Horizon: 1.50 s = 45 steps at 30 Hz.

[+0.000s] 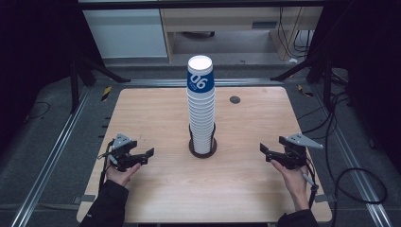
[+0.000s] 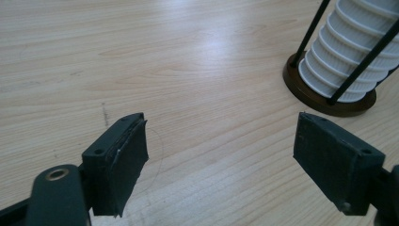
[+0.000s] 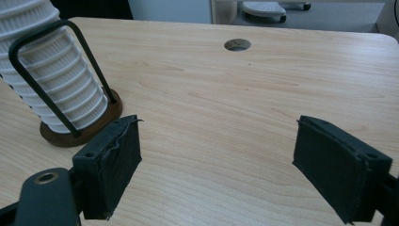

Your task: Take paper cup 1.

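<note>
That tall cup stack (image 1: 201,106) at frame centre could topple off its holder (image 1: 203,147) if either gripper, left (image 1: 142,157) or right (image 1: 266,152), both spread wide and empty, nudges it sideways.

One marking is legible. The top cup (image 1: 201,74) of the stack of cups (image 1: 202,113) carries a blue band, on which large white digits are printed. In the high view the digits read "06" or "90", depending on the reading direction, as the cup stands inverted. A line of smaller white print sits beside the digits on the same band; it is too small to read.
</note>
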Available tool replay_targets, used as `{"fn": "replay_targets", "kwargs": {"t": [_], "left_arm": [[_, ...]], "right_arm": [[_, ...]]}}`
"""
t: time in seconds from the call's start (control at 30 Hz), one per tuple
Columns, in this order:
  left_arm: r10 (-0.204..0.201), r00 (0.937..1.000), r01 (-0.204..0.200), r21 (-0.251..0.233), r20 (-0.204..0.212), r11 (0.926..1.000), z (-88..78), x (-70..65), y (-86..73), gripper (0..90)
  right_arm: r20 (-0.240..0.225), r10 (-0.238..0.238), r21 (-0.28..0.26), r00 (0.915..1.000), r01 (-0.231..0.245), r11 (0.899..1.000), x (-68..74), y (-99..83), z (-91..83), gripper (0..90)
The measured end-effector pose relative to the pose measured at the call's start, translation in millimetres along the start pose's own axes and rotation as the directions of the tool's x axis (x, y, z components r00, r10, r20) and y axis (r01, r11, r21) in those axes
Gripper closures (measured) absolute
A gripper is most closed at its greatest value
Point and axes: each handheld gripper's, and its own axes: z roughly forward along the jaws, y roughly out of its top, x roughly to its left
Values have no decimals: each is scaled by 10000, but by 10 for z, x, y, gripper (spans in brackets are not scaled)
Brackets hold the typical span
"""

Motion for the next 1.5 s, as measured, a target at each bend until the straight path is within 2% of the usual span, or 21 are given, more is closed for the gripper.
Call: {"fn": "replay_targets", "kwargs": {"t": [0.17, 0.4, 0.5, 0.57, 0.6, 0.63, 0.67, 0.83, 0.93, 0.97, 1.07, 1.3, 1.33, 1.37, 1.4, 1.43, 1.5], "left_arm": [[269, 9996, -269, 113, -59, 9996, 14, -64, -21, 179], [316, 9995, -316, 14, 14, 9995, -10, -65, -12, 185], [469, 9989, -468, 98, -86, 9989, -10, -60, -14, 192], [468, 9989, -466, 157, -77, 9988, 6, -58, -19, 192], [484, 9988, -483, 214, -37, 9986, 12, -59, -23, 191], [484, 9988, -483, 214, -37, 9986, 12, -59, -23, 190], [492, 9988, -490, 251, -79, 9985, 13, -67, -27, 188], [507, 9987, -506, 308, -37, 9982, 24, -75, -32, 196], [459, 9989, -459, 356, 8, 9983, 27, -70, -34, 197], [459, 9989, -459, 356, 8, 9983, 27, -70, -34, 197], [488, 9988, -488, 438, 2, 9978, 32, -70, -34, 197], [498, 9988, -496, 496, -32, 9975, 41, -63, -38, 199], [499, 9987, -500, 484, 47, 9976, 51, -63, -41, 199], [499, 9987, -500, 484, 47, 9976, 51, -63, -41, 199], [523, 9986, -525, 528, 61, 9972, 60, -67, -44, 199], [523, 9986, -525, 528, 61, 9972, 60, -67, -44, 199], [489, 9987, -495, 606, 119, 9969, 65, -68, -45, 200]], "right_arm": [[-152, -57, -81, 9999, 56, 10000, 4, 23, -37, 152], [-509, -485, -267, 9975, 472, 9985, 160, 152, -71, 135], [-870, -801, -528, 9930, 756, 9957, 271, 304, -111, 126], [-925, -849, -648, 9921, 790, 9948, 299, 350, -127, 126], [-1138, -884, -954, 9896, 776, 9924, 349, 457, -158, 123], [-1138, -884, -954, 9896, 776, 9924, 349, 457, -158, 123], [-1269, -1001, -1249, 9869, 842, 9886, 404, 572, -188, 120], [-1361, -1422, -1591, 9804, 1200, 9799, 517, 790, -228, 106], [-1594, -1571, -1982, 9746, 1243, 9722, 588, 975, -267, 101], [-1594, -1571, -1982, 9746, 1243, 9722, 588, 975, -267, 101], [-1690, -1623, -2336, 9722, 1205, 9648, 643, 1135, -287, 92], [-1888, -1868, -2612, 9641, 1341, 9559, 778, 1348, -278, 86], [-2025, -1959, -2692, 9595, 1378, 9532, 833, 1416, -262, 85], [-2025, -1959, -2692, 9595, 1378, 9532, 833, 1416, -262, 85], [-2222, -2011, -2760, 9540, 1362, 9515, 891, 1483, -239, 82], [-2222, -2011, -2760, 9540, 1362, 9515, 891, 1483, -239, 82], [-2388, -2096, -2854, 9482, 1378, 9484, 955, 1551, -214, 79]]}}
